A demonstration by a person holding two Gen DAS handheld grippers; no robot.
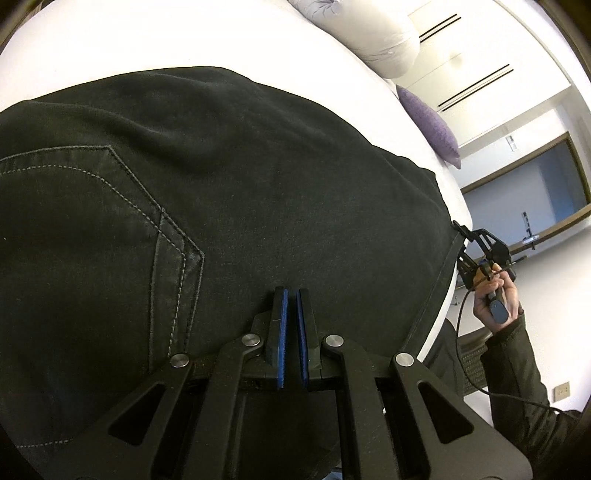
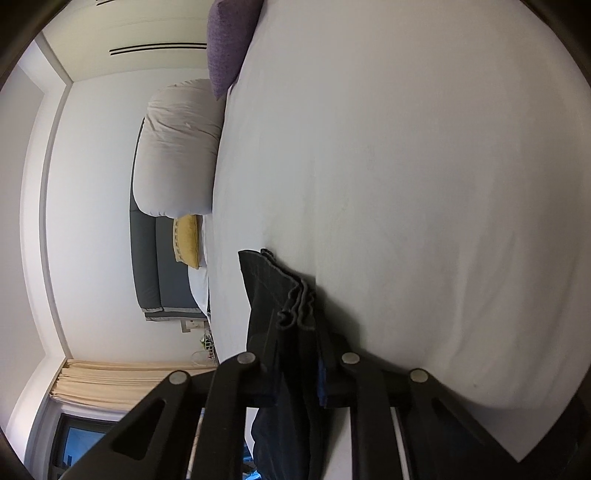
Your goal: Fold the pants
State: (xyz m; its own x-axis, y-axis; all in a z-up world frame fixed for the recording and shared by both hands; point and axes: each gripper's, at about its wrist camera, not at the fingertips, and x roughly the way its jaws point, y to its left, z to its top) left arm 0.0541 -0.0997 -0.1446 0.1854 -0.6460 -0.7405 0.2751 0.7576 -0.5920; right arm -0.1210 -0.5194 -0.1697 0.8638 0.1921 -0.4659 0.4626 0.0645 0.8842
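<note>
Left gripper (image 1: 291,299): the two blue-padded fingers (image 1: 282,332) stand together with only a thin slit between them. The tips rest over the seat of the pants (image 1: 240,184); whether any cloth is pinched at the base of the pads cannot be told.

Right gripper (image 2: 301,332): the jaws are clamped on a bunched fold of dark cloth, the hem end of the pants (image 2: 284,295), whose rolled edge stands out just past the fingertips. More cloth hangs down between the finger arms. In the left wrist view the same gripper (image 1: 463,236) shows at the far right corner of the garment, held by a hand (image 1: 495,299) in a dark sleeve (image 1: 528,373), with a thin cable looping below it.

The pants are black, with grey stitching outlining a back pocket (image 1: 92,229). They lie spread across the white bed (image 1: 184,44), reaching to its right edge.

Beyond: a purple cushion (image 1: 430,125) and a white pillow (image 1: 369,33) at the head of the bed; in the right wrist view also a yellow cushion (image 2: 188,240) against a grey headboard (image 2: 147,258), and beige curtains (image 2: 122,384) above a dark window.
</note>
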